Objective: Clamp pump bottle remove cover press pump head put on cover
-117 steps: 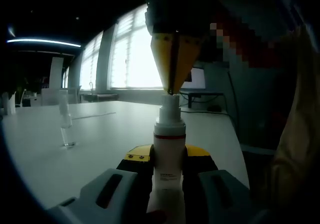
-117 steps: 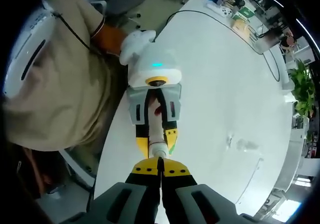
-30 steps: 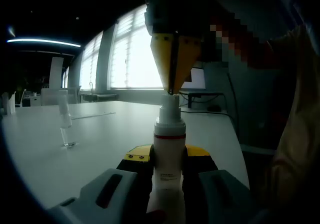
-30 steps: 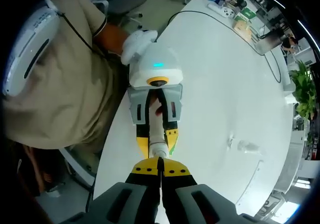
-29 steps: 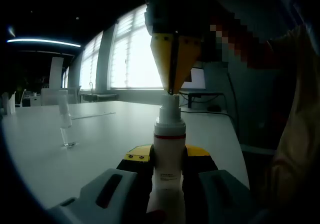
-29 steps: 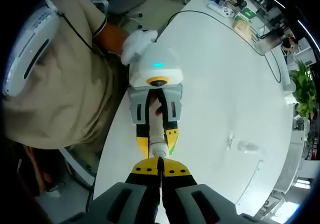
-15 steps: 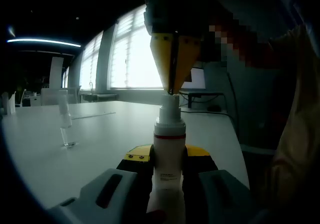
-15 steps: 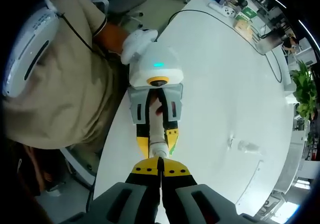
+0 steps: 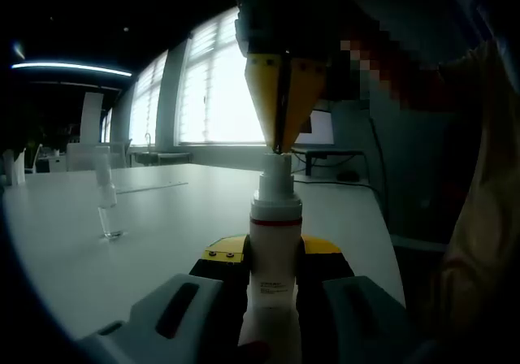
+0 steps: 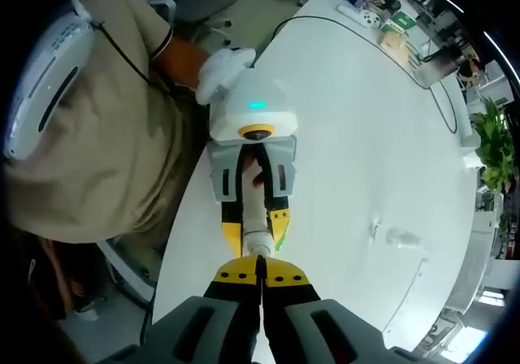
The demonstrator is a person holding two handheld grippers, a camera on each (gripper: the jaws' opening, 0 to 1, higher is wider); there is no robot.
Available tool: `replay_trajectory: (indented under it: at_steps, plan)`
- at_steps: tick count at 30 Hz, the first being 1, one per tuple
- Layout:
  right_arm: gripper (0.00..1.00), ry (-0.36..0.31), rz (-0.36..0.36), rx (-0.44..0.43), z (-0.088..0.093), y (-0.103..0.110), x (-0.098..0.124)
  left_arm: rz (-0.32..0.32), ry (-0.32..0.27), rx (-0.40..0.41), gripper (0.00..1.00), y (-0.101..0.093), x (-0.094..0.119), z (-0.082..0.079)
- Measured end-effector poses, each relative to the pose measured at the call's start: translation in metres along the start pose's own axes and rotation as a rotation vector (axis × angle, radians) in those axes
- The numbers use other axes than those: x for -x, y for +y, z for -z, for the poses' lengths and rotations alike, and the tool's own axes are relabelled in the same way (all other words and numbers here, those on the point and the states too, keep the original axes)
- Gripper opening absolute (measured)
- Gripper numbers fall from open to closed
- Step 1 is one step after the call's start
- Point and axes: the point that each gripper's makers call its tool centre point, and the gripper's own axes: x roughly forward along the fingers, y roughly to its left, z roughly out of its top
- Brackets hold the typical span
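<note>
- On the left of the left gripper view, a clear plastic cover stands upright on the white curved surface, well apart from the bottle; in the right gripper view it shows as a small clear shape far out on the surface.
- At the centre, the left gripper has its yellow-tipped fingers closed on the body of the white pump bottle with a red band, which stands upright between them.
- Above it, the right gripper comes down from the top — its yellow fingers are pressed together, tips touching the white pump head.
- In the right gripper view, the same pair reads from above: the right gripper meets the pump head, with the left gripper clamped round the bottle below.
- A person in a beige top is at the surface's edge.
</note>
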Motion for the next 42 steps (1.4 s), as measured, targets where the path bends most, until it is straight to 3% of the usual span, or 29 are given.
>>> replay_trajectory:
  at_steps: [42]
  plan:
    - [0.0, 0.054, -0.01, 0.021, 0.0001, -0.0001, -0.0063, -0.001, 0.0, 0.0, 0.13, 0.0031, 0.0006, 0.0003]
